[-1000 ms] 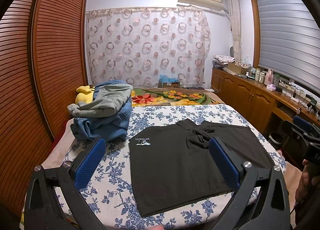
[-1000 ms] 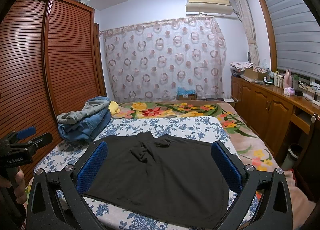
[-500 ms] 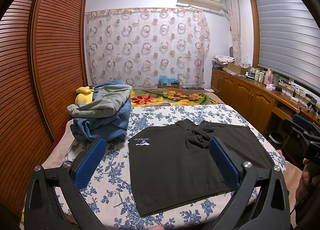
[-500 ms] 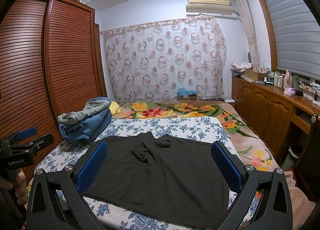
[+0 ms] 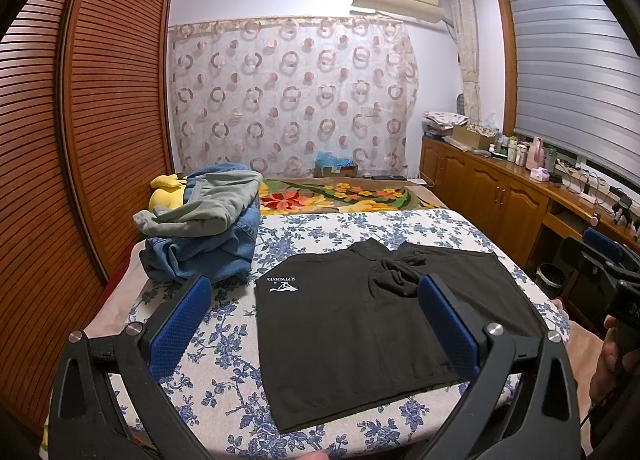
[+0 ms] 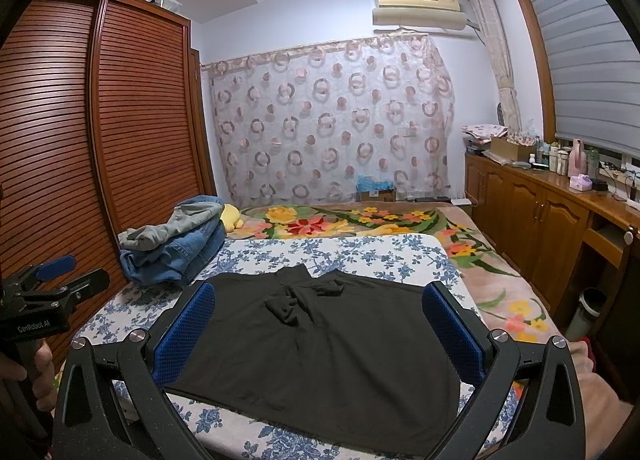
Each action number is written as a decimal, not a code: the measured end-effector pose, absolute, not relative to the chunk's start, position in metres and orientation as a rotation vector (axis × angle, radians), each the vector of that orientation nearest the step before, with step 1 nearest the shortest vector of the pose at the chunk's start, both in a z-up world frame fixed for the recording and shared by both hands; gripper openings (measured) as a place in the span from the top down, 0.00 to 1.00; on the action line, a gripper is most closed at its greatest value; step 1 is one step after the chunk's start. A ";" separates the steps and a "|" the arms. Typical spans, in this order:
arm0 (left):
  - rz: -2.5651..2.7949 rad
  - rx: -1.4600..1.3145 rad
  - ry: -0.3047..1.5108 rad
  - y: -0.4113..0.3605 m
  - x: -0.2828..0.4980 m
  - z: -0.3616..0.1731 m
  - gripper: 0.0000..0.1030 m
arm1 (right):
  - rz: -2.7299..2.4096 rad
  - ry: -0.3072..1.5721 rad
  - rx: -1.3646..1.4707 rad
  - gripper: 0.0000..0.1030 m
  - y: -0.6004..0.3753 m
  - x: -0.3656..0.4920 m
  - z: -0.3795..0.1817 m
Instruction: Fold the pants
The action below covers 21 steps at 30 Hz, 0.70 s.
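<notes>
Right now the black pants [image 5: 360, 324] lie spread flat on the bed [image 5: 224, 344], on its blue-flowered sheet, with a bunched knot of cloth near their far edge and a small white logo at the left. Both the left gripper [image 5: 316, 324] and the right gripper [image 6: 318, 334] hang above the near edge of the bed with fingers wide apart, holding nothing. A pile of clothes [image 5: 204, 227] sits at the far left of the bed, apart from the pants.

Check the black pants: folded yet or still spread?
Spread: the black pants lie flat on the floral sheet, drawstring bunched at the far edge.
</notes>
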State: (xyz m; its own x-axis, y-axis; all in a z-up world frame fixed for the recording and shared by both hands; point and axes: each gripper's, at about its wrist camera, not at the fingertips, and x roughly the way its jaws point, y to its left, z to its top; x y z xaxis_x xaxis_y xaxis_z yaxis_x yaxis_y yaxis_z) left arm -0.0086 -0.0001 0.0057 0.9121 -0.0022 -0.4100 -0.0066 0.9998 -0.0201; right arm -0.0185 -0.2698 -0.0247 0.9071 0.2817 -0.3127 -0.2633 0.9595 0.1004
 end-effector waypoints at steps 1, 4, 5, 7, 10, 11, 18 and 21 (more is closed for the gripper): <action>0.004 -0.021 0.422 0.000 -0.009 0.006 0.00 | 0.282 0.331 0.056 0.00 -0.270 -0.019 -0.025; 0.004 -0.021 0.421 0.000 -0.009 0.006 0.00 | 0.282 0.331 0.054 0.00 -0.268 -0.018 -0.026; 0.004 -0.021 0.421 0.000 -0.009 0.006 0.00 | 0.282 0.331 0.054 0.00 -0.269 -0.018 -0.026; 0.004 -0.021 0.420 -0.001 -0.009 0.006 0.00 | 0.283 0.330 0.054 0.00 -0.269 -0.018 -0.026; 0.003 -0.022 0.421 -0.001 -0.009 0.006 0.00 | 0.282 0.329 0.054 0.00 -0.268 -0.018 -0.026; 0.003 -0.022 0.420 -0.001 -0.009 0.006 0.00 | 0.282 0.330 0.054 0.00 -0.269 -0.018 -0.026; 0.004 -0.020 0.419 -0.001 -0.010 0.005 0.00 | 0.283 0.329 0.055 0.00 -0.268 -0.018 -0.026; 0.004 -0.020 0.418 -0.001 -0.010 0.005 0.00 | 0.283 0.327 0.054 0.00 -0.269 -0.018 -0.026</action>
